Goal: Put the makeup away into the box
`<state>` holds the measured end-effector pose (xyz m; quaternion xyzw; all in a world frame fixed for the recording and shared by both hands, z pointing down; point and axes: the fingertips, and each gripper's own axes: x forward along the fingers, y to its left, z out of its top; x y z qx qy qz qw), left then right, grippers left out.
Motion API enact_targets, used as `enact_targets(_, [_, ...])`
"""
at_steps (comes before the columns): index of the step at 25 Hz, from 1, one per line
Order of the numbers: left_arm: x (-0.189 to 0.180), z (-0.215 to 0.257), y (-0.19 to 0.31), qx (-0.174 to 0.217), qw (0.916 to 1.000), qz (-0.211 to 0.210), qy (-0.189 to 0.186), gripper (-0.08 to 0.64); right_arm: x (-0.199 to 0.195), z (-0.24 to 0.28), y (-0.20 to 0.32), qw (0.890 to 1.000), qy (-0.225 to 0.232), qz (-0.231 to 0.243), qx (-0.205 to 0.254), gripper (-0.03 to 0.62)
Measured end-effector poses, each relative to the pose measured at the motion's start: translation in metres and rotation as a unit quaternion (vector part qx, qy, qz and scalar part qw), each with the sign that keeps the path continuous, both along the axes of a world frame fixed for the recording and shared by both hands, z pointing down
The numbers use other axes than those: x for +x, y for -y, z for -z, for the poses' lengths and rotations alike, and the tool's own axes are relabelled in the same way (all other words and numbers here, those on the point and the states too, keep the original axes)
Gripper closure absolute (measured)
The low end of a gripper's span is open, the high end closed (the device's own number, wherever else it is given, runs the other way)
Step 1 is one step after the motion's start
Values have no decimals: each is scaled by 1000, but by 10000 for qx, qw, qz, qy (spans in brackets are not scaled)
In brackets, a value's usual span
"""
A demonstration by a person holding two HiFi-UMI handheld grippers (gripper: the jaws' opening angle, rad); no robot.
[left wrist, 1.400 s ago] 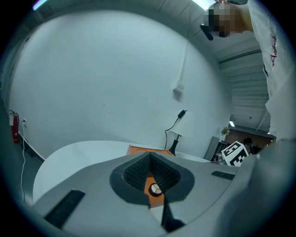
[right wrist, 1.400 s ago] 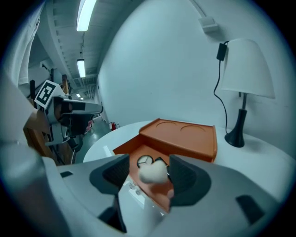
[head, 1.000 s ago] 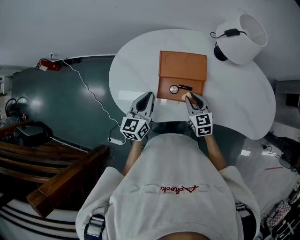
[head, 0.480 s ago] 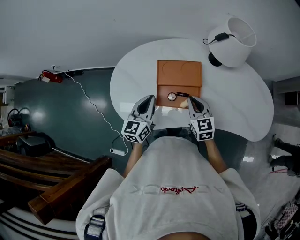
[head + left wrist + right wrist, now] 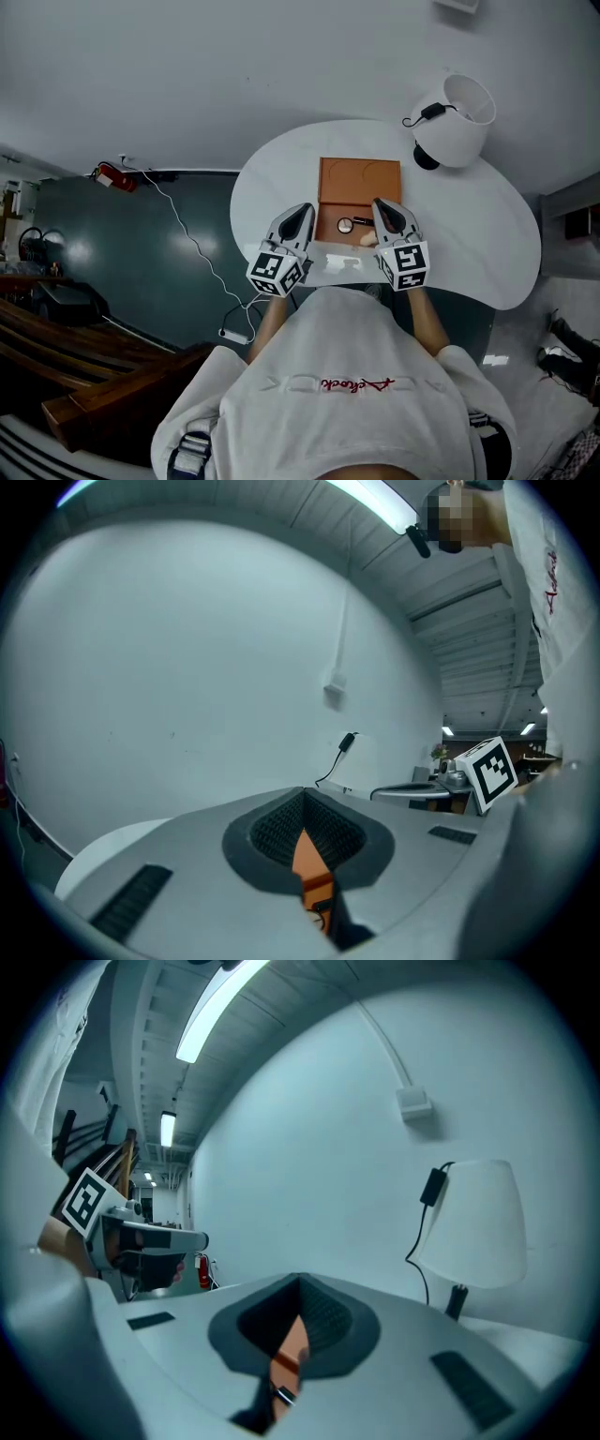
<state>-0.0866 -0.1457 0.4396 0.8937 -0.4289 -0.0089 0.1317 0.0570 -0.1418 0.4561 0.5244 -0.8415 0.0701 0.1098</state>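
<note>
Over the box (image 5: 359, 178), right tongs (image 5: 381, 206) closed, level.

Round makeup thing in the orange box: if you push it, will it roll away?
Probably not. The round makeup thing seems to lie flat in the orange box, so it would likely slide, not roll. The box's walls should stop it. It looks small, so probably light.

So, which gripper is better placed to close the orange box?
Right, probably: the right gripper hangs over the box; the left gripper sits off its left edge. Both jaws are shut.
</note>
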Motion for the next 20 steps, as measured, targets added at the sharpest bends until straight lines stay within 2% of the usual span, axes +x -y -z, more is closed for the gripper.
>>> enact_targets(20, [1,-2,-5,-13,10000,43,-2,551,-1,-1,-3,10000,-62,31,17,572])
